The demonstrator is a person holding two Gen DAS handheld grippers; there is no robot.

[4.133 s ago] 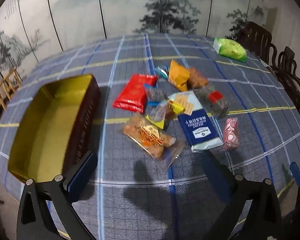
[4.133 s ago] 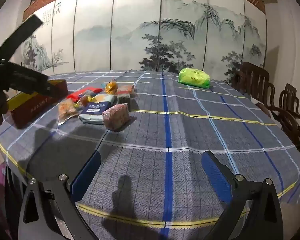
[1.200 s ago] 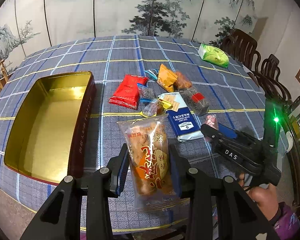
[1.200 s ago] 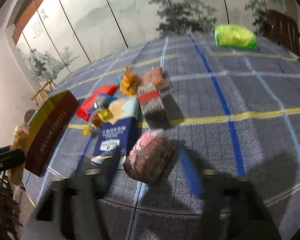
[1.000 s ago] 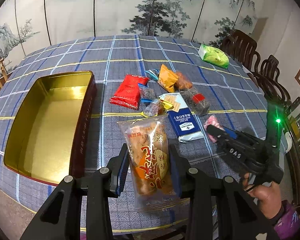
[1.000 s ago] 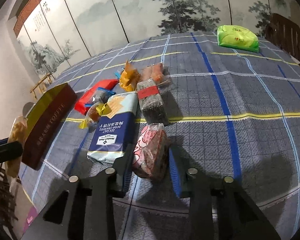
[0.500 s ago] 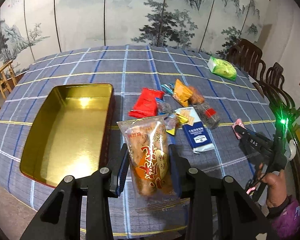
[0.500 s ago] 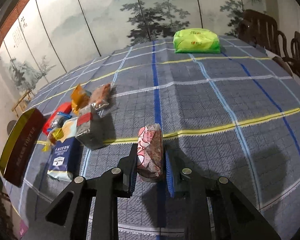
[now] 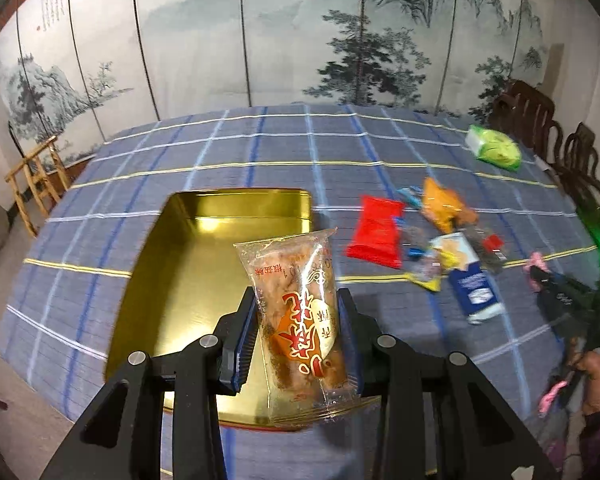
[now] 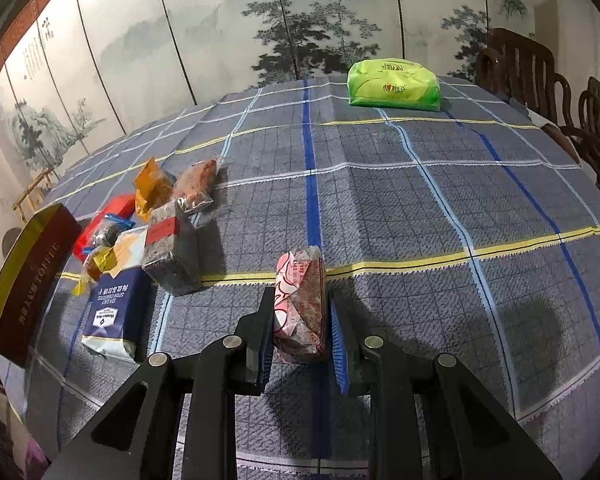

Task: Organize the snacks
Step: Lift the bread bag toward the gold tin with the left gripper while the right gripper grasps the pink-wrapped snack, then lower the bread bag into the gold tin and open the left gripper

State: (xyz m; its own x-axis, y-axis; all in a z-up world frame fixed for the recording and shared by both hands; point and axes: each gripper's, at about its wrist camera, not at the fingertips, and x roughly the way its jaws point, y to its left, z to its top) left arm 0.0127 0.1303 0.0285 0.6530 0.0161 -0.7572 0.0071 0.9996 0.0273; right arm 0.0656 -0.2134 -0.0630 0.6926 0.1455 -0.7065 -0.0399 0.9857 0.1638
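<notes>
While the left gripper [image 9: 298,330] clamps its fingers on a clear pastry packet [image 9: 300,312] above the gold tin [image 9: 204,256], the right gripper [image 10: 300,332] pinches a pink-wrapped snack [image 10: 300,304] right of the tin, over the counter [image 10: 420,208].

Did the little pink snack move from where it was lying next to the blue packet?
Yes. The pink snack is clamped in the right gripper and lifted off the tablecloth, well to the right of the blue packet it lay beside.
</notes>
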